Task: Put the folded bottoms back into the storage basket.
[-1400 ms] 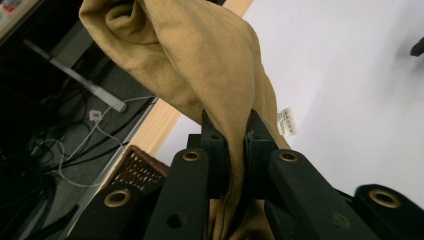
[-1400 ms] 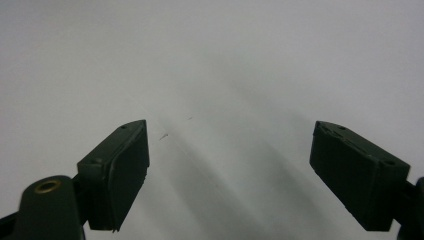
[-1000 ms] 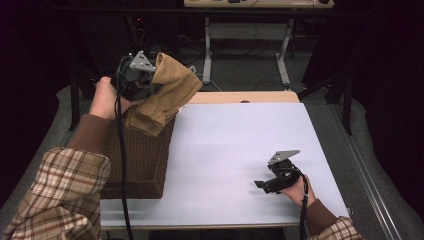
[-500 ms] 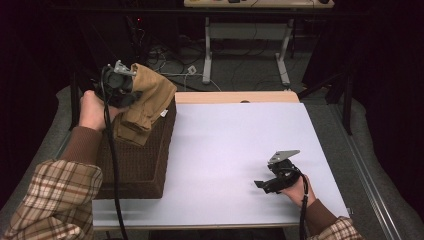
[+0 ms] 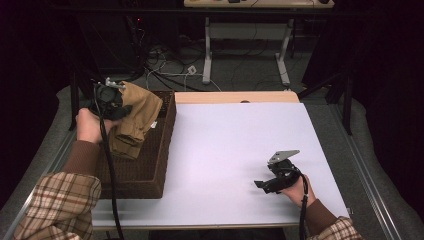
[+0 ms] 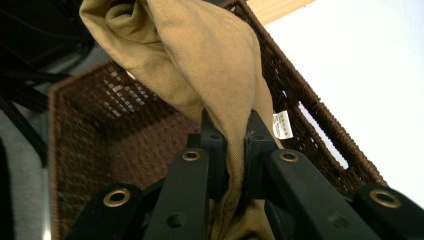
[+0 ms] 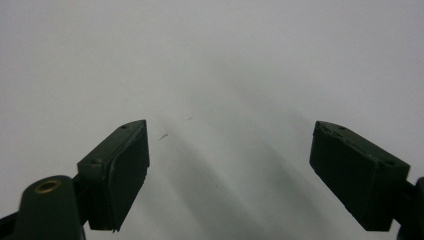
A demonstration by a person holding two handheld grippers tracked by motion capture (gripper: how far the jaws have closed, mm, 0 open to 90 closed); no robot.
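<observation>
Where the dark brown wicker basket [image 5: 150,165] stands at the near left corner of the white table [image 5: 235,150], a tan cloth garment [image 5: 132,117] hangs over its open top, pinched in the left gripper [image 5: 117,107]. Seen from the left gripper view, the two black jaws are clamped tight on a fold of the garment [image 6: 200,65], whose fine twill weave bunches into soft rounded folds above the pads and trails down between them. A small white label [image 6: 282,125] is sewn to the cloth's edge, just beside the basket's right wall. That basket [image 6: 100,130] is rectangular, its walls a coarse open weave of stiff strands with a thick braided rim, and light shows through the gaps in the far wall. Well apart from the basket, toward the table's near right side, the right gripper [image 5: 265,184] rests low in the person's hand with its blocky, matte black jaws spread wide and nothing between them; under them the table [image 7: 225,60] is smooth and plain, marked by a few faint scratches.
</observation>
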